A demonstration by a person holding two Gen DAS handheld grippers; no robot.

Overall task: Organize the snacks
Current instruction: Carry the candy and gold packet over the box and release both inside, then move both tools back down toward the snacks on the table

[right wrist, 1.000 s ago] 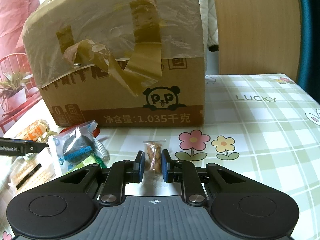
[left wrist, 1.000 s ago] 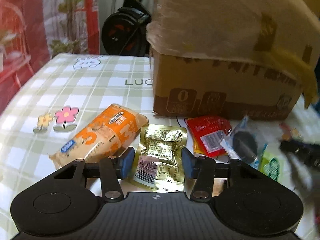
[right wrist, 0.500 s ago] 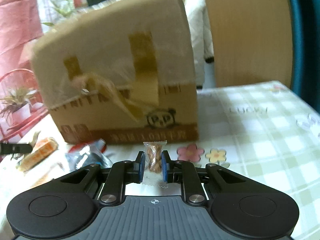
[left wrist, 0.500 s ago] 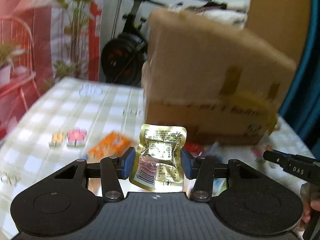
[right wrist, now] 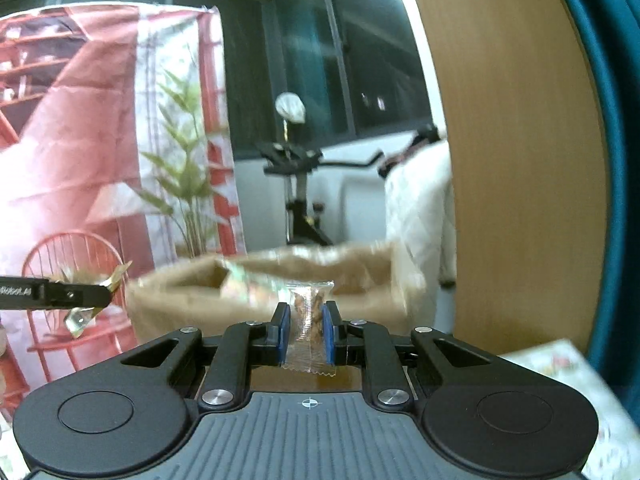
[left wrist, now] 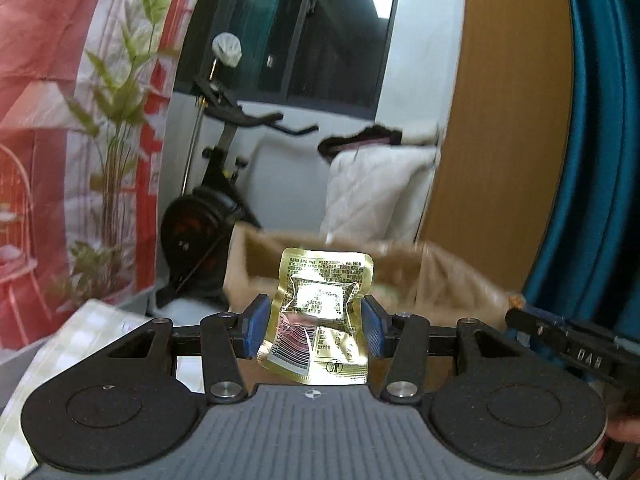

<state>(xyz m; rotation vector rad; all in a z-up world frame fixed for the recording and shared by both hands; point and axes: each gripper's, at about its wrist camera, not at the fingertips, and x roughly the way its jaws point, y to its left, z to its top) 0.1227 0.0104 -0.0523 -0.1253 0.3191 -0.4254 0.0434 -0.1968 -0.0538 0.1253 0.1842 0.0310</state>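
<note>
Two snacks lifted, neither yet boxed.
Left tool (left wrist: 312, 330) grips gold pouch (left wrist: 320, 312); right tool (right wrist: 306, 338) clamps clear packet (right wrist: 308, 320) (cardboard box (right wrist: 360, 276) at frame centre, open).

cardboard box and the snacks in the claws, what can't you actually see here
- Cardboard box inside: both wrist views, motion blur and the low angle hide its contents.
- Gold foil packet print: left wrist view, too small and glared to read.
- Clear-wrapped snack: right wrist view, its lower part is blurred.
- Snacks on the table: below both views, hidden by the claw bodies.
</note>
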